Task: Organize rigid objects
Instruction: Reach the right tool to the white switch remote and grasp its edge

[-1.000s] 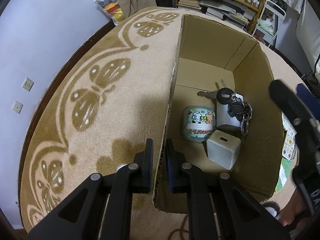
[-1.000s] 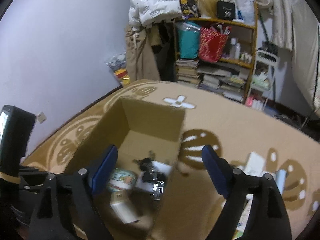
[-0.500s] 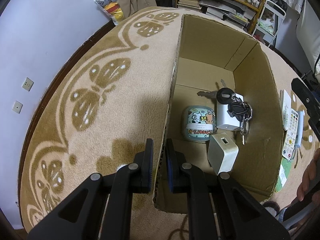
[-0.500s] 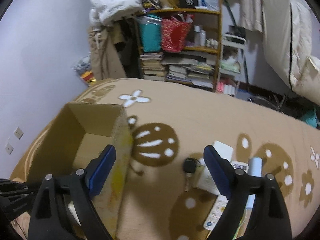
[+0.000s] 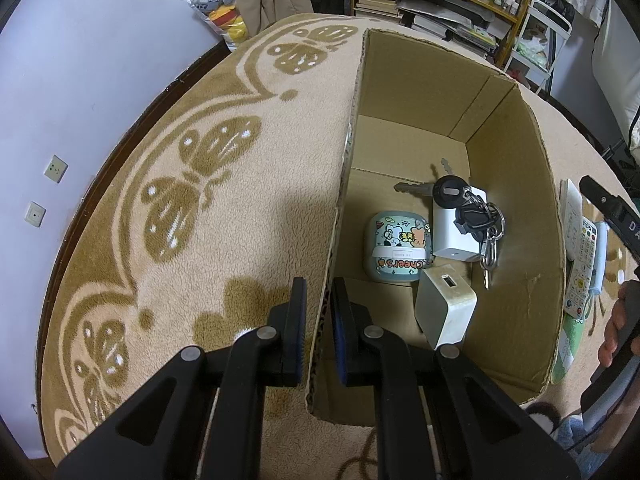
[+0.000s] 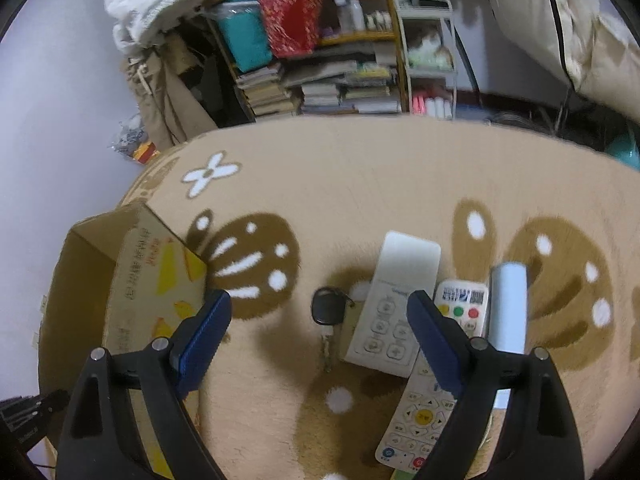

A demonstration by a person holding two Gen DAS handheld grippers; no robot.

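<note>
Left claw point(image 5: 318, 312) clamps the cardboard box point(image 5: 516, 248) wall. Right claw point(image 6: 318, 338) gapes empty above a black key fob point(image 6: 328, 306); white remotes point(image 6: 394, 300), perhaps three, lie right.

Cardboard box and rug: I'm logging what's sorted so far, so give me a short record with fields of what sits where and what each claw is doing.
box contents: cartoon case; white charger under a key bunch; second charger
left claw: shut on the cardboard box wall
right claw: open, empty, above the rug
on rug: black key; white remote; button remote; pale blue cylinder
</note>
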